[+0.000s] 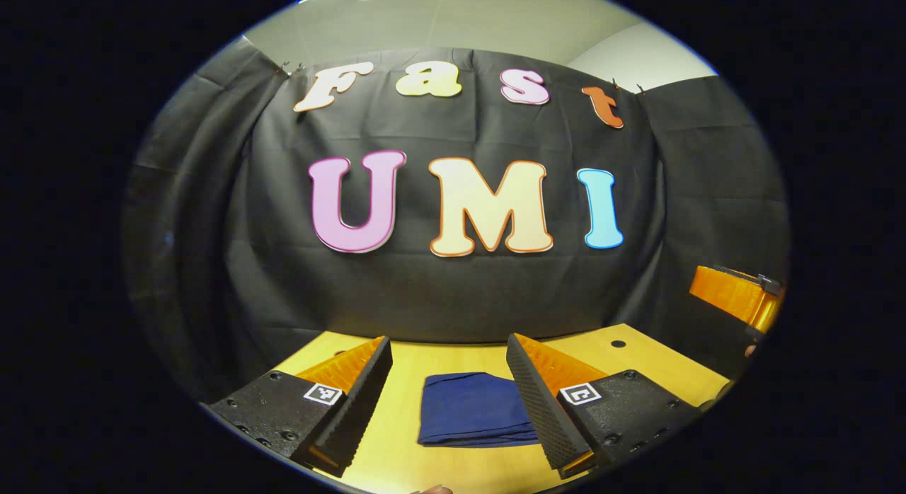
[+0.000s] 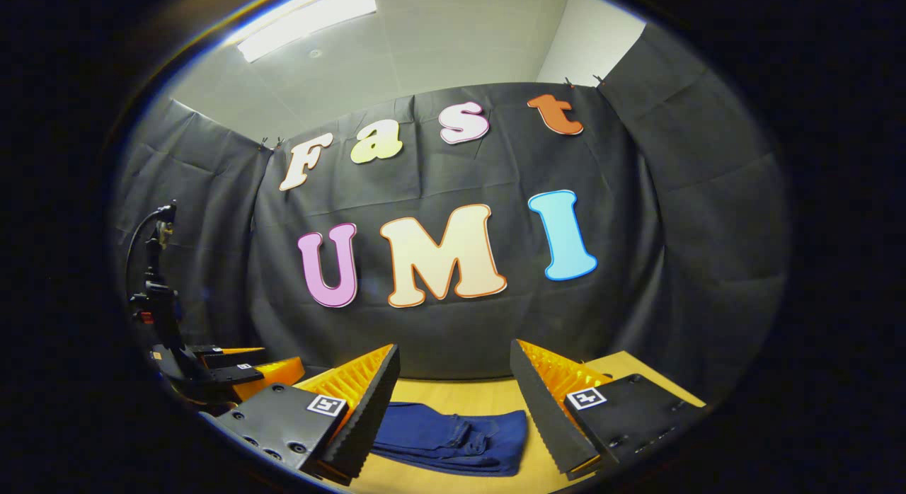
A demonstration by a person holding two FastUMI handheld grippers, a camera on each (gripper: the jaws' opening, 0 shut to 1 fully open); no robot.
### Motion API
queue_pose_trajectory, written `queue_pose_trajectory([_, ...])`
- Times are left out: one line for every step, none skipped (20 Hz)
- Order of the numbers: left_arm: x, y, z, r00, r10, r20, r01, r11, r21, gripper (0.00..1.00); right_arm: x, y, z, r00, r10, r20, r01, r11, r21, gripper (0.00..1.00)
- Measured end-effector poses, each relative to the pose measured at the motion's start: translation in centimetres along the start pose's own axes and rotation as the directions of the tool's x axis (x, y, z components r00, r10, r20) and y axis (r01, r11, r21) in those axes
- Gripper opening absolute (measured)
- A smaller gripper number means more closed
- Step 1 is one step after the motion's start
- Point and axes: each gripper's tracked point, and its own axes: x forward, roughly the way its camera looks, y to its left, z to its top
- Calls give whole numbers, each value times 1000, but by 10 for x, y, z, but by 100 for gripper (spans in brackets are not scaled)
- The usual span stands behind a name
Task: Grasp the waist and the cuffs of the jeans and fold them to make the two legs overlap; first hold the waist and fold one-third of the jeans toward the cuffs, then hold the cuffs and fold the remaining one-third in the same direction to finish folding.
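L claw (image 1: 449, 402) spread wide, R claw (image 2: 453, 409) spread wide, both raised, holding nothing

A light wooden table (image 1: 640, 352) spans the bottom of both views. Black cloth (image 1: 453, 296) hangs behind it as the booth's wall, clipped at its upper corners. Above it runs a pale ceiling (image 2: 425, 48), with a long ceiling light (image 2: 308, 23) at the upper left of the right gripper view.

A dark blue pair of jeans (image 1: 473, 409), folded into a compact rectangle, lies flat on the pale wooden table (image 1: 637, 352). The left gripper (image 1: 449, 402) hangs above the jeans, its fingers spread wide to either side of them and touching nothing. The right gripper (image 1: 736, 296) hovers well to the right of the jeans.
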Motion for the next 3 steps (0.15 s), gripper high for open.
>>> queue_pose_trajectory([-8, 6, 7, 1000, 3, 10, -3, 1000, -1, 94, -5, 8, 4, 1000, 3, 4, -3, 1000, 1, 97])
queue_pose_trajectory([-14, 13, 12, 1000, 10, 20, -10, 1000, -3, 95, -10, 12, 9, 1000, 3, 16, -3, 1000, -3, 92])
queue_pose_trajectory([-20, 19, 16, 999, 20, 29, -20, 1000, -3, 95, -15, 16, 14, 999, 5, 36, -5, 1000, -15, 97])
